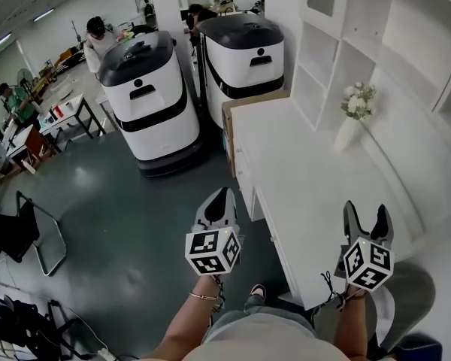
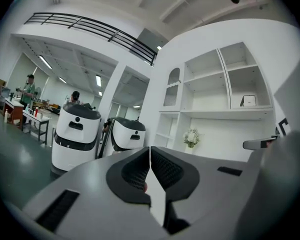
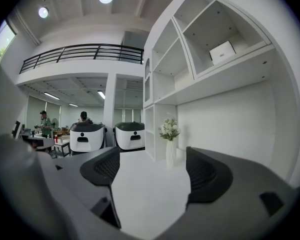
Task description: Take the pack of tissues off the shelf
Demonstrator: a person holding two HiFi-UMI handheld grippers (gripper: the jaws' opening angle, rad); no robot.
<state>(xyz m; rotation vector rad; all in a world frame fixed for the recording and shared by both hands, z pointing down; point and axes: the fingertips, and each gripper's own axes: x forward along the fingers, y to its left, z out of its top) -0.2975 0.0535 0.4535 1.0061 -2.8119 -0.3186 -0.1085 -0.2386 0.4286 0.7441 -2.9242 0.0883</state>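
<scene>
Left gripper [image 2: 150, 154] jaws closed together, empty. Right gripper [image 3: 152, 171] jaws wide apart, nothing between, over white counter [image 3: 150, 204]. Pack of tissues [image 3: 223, 51], seemingly the white box, on shelf [image 3: 240, 69] high above-right of my right gripper.

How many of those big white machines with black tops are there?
2. The left machine stands on the grey floor; the right machine is beside it, by the far end of the white counter. Others may be hidden behind them.
</scene>
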